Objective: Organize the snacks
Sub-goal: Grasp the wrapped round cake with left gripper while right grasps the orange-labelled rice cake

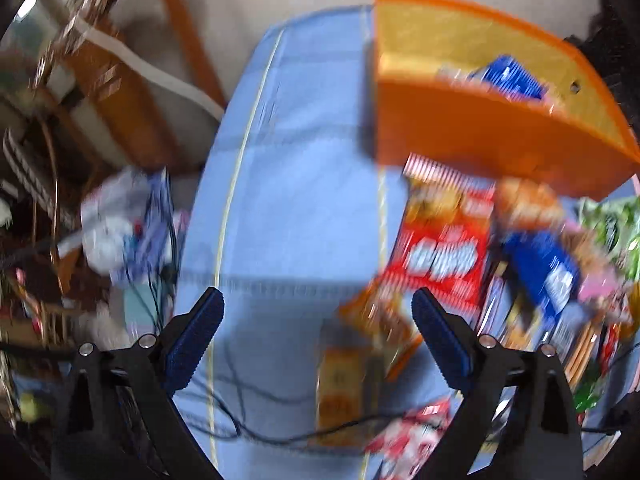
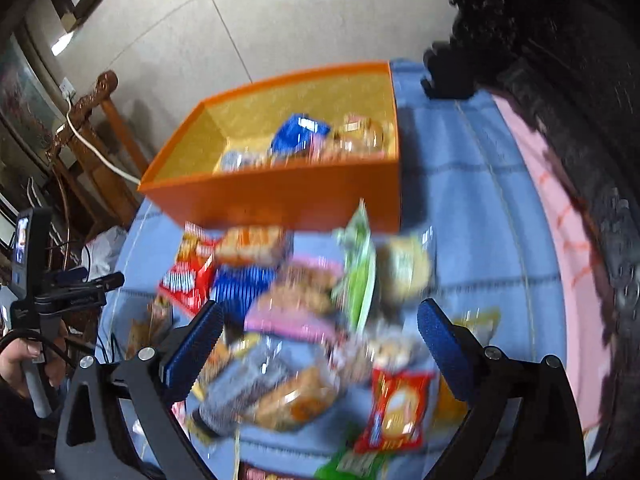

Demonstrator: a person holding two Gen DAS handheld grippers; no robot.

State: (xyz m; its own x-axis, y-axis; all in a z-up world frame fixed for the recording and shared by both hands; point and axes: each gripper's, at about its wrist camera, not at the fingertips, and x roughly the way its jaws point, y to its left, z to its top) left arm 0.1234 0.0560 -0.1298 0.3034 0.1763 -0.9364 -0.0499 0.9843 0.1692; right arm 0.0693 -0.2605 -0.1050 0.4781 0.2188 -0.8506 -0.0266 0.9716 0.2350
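Left gripper [image 1: 318, 312]: jaws spread wide, nothing between the blue ribbed pads [image 1: 196, 336]. Beneath the gap lies bare blue quilted cloth [image 1: 288, 184] with a thin black cable [image 1: 256, 432] crossing it. Just beside the right-hand pad, an orange-brown snack packet [image 1: 376, 316] and a yellow packet [image 1: 344, 392]. Beyond these, a red biscuit box [image 1: 444, 256] and a dark blue packet [image 1: 548, 268], both lying near the front wall of the orange storage box [image 1: 480, 136]. Picture heavily blurred; print not legible.

Right gripper [image 2: 320, 322]: jaws likewise wide apart, gripping nothing. It hangs above a loose heap of snacks on the cloth: a pink-edged packet [image 2: 292, 304] and a green packet [image 2: 358, 280] between the pads, a clear-wrapped pastry [image 2: 296, 400] and a red cracker packet [image 2: 396, 412] nearer the camera. Farther out, the red biscuit box sits just before the orange storage box, which already contains a blue packet [image 2: 298, 134] and several wrapped items.

At the left edge of the right wrist view, a hand [image 2: 24, 360] grips the other gripper's handle. A wooden chair [image 2: 92, 148] stands beyond the cloth.
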